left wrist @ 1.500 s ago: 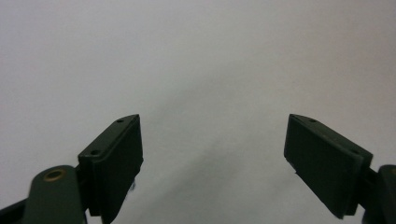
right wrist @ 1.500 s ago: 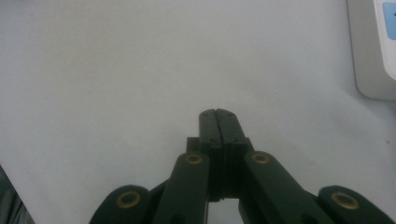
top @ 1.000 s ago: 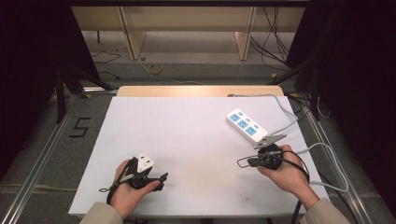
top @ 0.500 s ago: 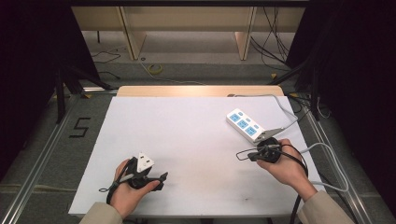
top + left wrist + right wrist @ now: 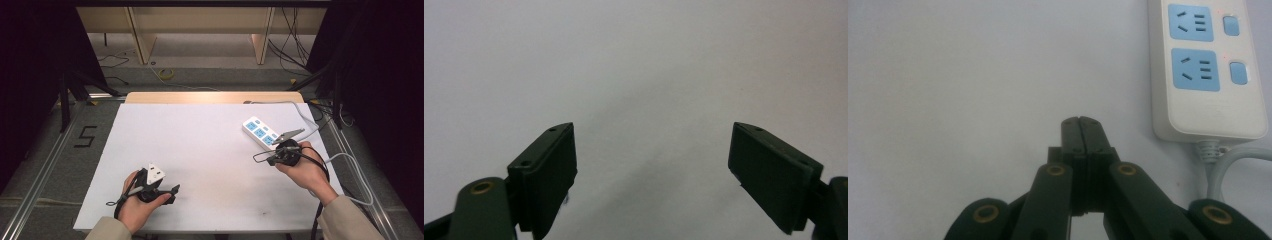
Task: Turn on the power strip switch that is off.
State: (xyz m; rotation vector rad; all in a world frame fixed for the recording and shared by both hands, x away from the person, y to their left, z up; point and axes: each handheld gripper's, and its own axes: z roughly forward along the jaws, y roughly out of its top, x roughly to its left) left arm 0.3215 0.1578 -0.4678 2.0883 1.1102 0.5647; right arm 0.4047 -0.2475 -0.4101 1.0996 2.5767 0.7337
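A white power strip [image 5: 260, 133] with blue socket faces is lying on the white table [image 5: 200, 145], toward its far right part, with its grey cord [image 5: 300, 107] running off toward the table's far right edge. In the right gripper view the power strip [image 5: 1205, 70] is seen at the upper right, with two blue sockets and a blue switch beside each, and its cord [image 5: 1228, 165] is leaving the near end and bending away.

The right gripper [image 5: 270, 159] is being held in the person's right hand [image 5: 305, 170] just at the near end of the strip, above the table. Its jaws are being held pressed together with nothing between them, as the right gripper view [image 5: 1082, 122] shows: the two black pads are meeting edge to edge, just beside the strip's near corner and apart from it. Whether the gripper's body is touching the strip cannot be told from the high view.

The left gripper [image 5: 172, 192] is being held in the left hand [image 5: 137, 205] near the front left of the table, well apart from the power strip. Its jaws are being held wide apart, and in the left gripper view [image 5: 651, 170] only bare white table surface is seen between them. A white three-cornered plate [image 5: 154, 175] is being carried on top of it.
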